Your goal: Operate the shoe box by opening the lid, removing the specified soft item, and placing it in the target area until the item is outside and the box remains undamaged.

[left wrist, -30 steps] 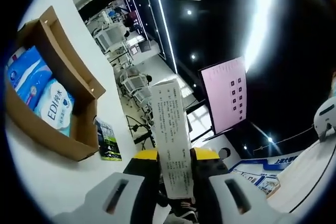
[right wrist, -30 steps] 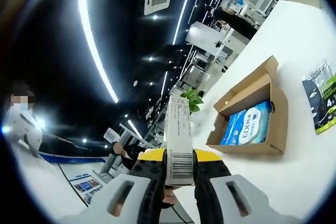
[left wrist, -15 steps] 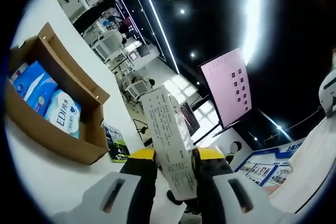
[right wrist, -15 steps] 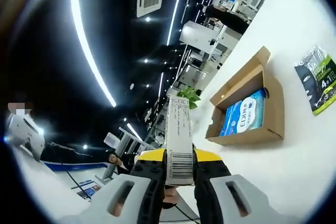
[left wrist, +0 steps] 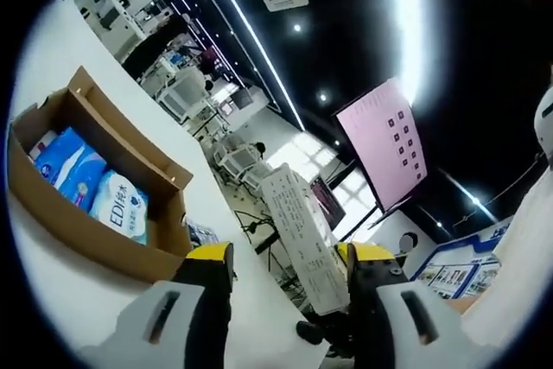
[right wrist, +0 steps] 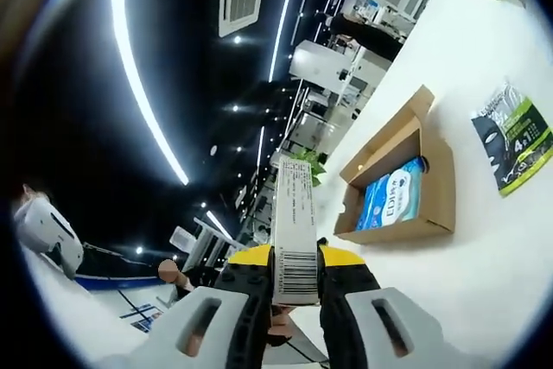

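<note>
Shoe box point(right wrist: 399, 187) brown cardboard, lid open, blue soft packs point(right wrist: 388, 200) inside.

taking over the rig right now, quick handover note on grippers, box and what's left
Right gripper: shut on the long white printed carton, held at its barcode end.
Left gripper: jaws apart; the carton leans against one jaw, not clamped.
Cardboard box sits open on the white table, blue soft packs inside. A green and black packet lies on the table beside the box.
Done: lid open, carton lifted clear of the table.
Left: set the carton down in the target area; I can't tell where that is. No damage shows on the box.
</note>
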`<act>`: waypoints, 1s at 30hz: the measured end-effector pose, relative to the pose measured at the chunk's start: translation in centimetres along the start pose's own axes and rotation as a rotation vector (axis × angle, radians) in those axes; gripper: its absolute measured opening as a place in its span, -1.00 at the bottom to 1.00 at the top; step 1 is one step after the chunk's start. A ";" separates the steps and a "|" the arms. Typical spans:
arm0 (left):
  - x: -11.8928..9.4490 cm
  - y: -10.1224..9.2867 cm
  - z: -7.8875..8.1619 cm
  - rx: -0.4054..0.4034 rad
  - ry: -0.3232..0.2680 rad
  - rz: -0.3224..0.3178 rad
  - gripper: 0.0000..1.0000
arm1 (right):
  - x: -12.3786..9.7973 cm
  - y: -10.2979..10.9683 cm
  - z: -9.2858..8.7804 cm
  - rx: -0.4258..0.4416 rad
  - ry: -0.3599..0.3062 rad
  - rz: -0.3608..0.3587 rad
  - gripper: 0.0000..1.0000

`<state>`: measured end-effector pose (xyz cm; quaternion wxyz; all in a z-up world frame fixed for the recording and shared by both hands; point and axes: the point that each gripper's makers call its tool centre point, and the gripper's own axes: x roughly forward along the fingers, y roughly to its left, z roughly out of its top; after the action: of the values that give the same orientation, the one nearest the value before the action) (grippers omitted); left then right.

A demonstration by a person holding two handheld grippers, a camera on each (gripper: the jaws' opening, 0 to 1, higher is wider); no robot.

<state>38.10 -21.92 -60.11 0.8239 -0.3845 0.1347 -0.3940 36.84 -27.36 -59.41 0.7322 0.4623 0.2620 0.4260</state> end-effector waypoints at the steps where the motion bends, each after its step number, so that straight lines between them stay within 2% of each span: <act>1: 0.1 -0.1 -0.1 0.008 0.000 0.004 0.15 | -0.1 0.0 0.0 -0.001 0.000 -0.001 -0.70; 9: 0.8 -0.7 -1.3 0.082 0.031 0.022 0.53 | -1.3 -0.5 -0.3 0.007 0.000 -0.020 -0.70; 13: 1.3 -1.0 -1.2 0.111 0.026 0.018 0.81 | -1.8 -0.4 0.9 0.008 -0.040 -0.022 -0.70; 17: 2.1 -1.4 -1.5 0.164 0.049 0.002 0.96 | -2.5 -0.4 2.0 0.000 -0.072 -0.032 -0.69; 20: 2.8 -1.6 -2.4 0.228 0.100 -0.011 0.98 | -3.0 -0.2 2.2 -0.015 -0.072 -0.041 -0.69; 24: 3.7 -2.1 -2.9 0.257 0.121 -0.027 0.98 | -3.8 -0.7 2.1 -0.023 -0.062 -0.063 -0.69; 30: 4.1 -1.8 -4.0 0.323 0.171 -0.013 0.98 | -4.3 -1.6 2.4 0.025 -0.075 -0.077 -0.69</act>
<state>37.76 -27.84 -61.09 0.8580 -0.2129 0.1367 -0.4471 37.18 -32.48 -59.86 0.7515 0.4767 0.2573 0.3766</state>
